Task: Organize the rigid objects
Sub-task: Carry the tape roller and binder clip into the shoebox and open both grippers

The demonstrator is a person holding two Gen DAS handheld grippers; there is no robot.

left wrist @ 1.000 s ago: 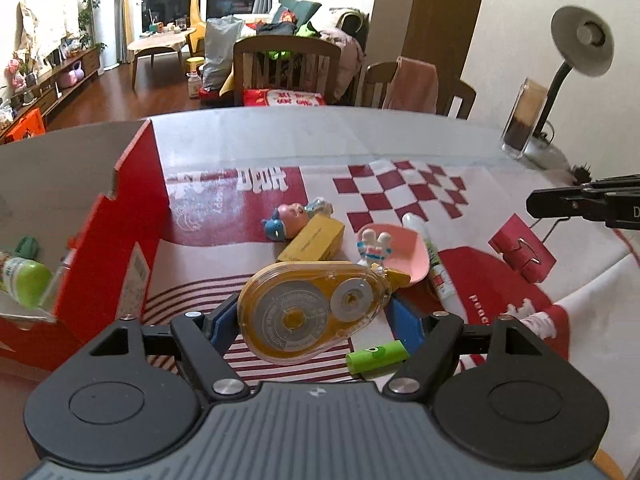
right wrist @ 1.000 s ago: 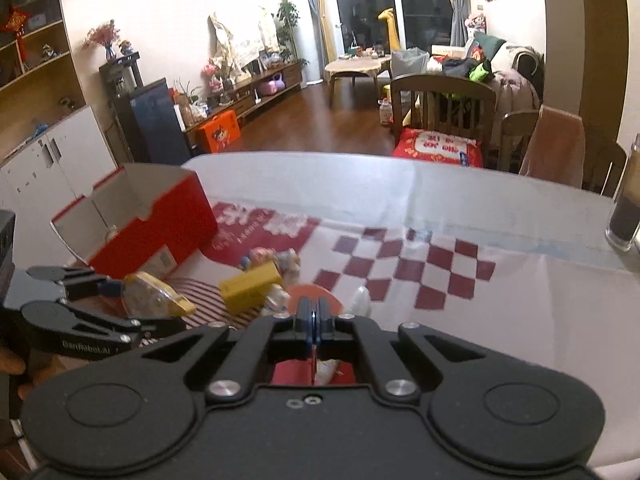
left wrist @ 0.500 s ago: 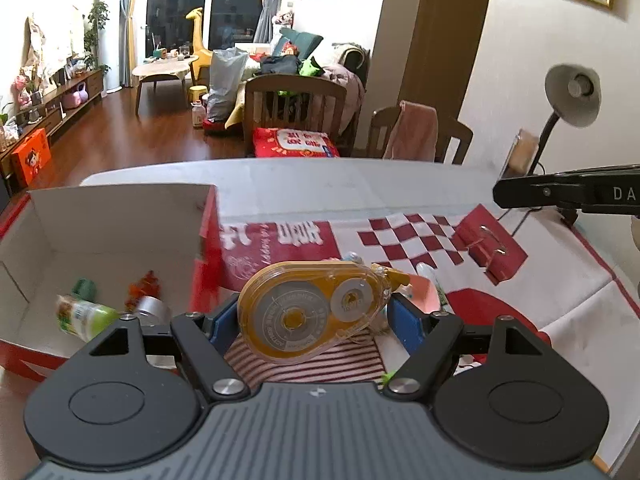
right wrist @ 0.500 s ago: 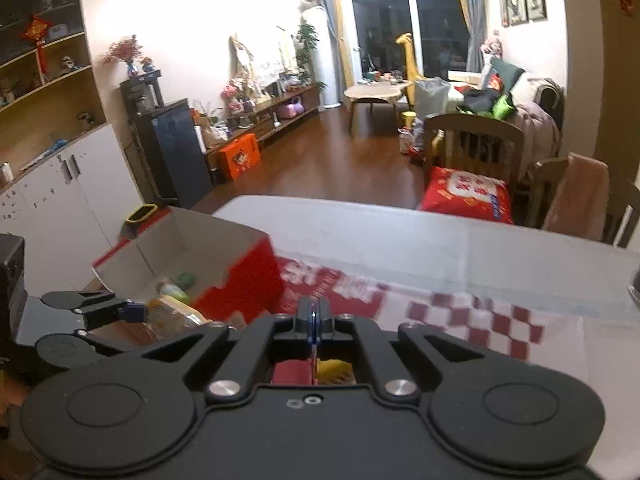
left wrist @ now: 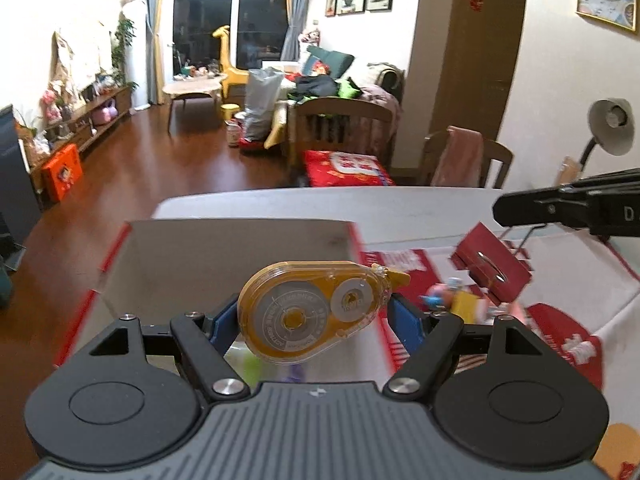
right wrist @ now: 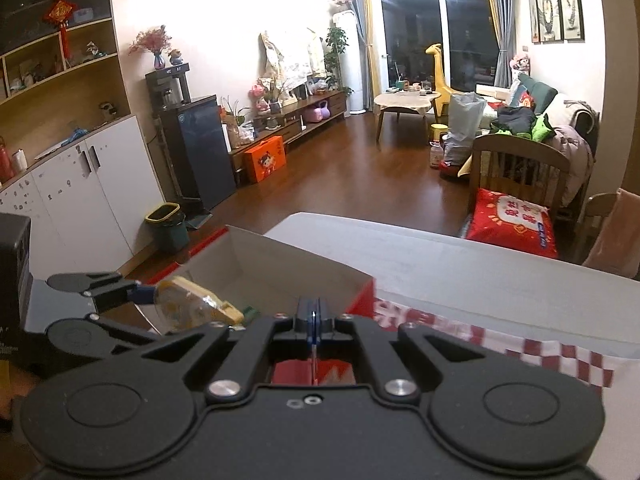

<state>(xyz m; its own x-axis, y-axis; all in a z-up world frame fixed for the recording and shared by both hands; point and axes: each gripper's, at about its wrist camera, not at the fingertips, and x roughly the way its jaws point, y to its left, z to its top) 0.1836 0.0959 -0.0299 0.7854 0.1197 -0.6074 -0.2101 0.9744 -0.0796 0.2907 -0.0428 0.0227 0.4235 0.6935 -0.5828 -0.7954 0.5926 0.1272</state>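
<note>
**Tape dispenser held over the red box, binder clip carried alongside**

The left hand-held gripper point(left wrist: 314, 314) is clamped on a yellow correction tape dispenser point(left wrist: 314, 312), its blue pads point(left wrist: 222, 322) pressing the case from both sides. The dispenser lies flat between them, its two reels facing up and its yellow tip pointing right. It hangs above the open red box point(left wrist: 240, 244), whose pale inner walls fill the view behind and below it. On the box floor, something green and something purple show under the dispenser, too blurred to name.

The right hand-held gripper point(right wrist: 314, 320) is fully clenched, its blue pads meeting in a thin line. In the left wrist view its black fingers point(left wrist: 560, 204) reach in from the right edge, and a red binder clip point(left wrist: 494, 268) hangs just beneath them by its wire handles; the exact grip point is hidden. In the right wrist view a patch of red point(right wrist: 312, 372) shows below the closed pads.

From the right wrist view, the left gripper point(right wrist: 132, 292) and the dispenser point(right wrist: 192, 304) sit low on the left, at the near edge of the box point(right wrist: 280, 268).

The box stands on a desk point(left wrist: 400, 208) covered by a red and white cloth point(left wrist: 568, 280). Just right of the box, on the cloth, lie a small pink and blue figure point(left wrist: 444, 294) and a yellow block point(left wrist: 466, 306), touching or nearly so. A grey desk lamp point(left wrist: 610, 126) stands at the far right.
</note>
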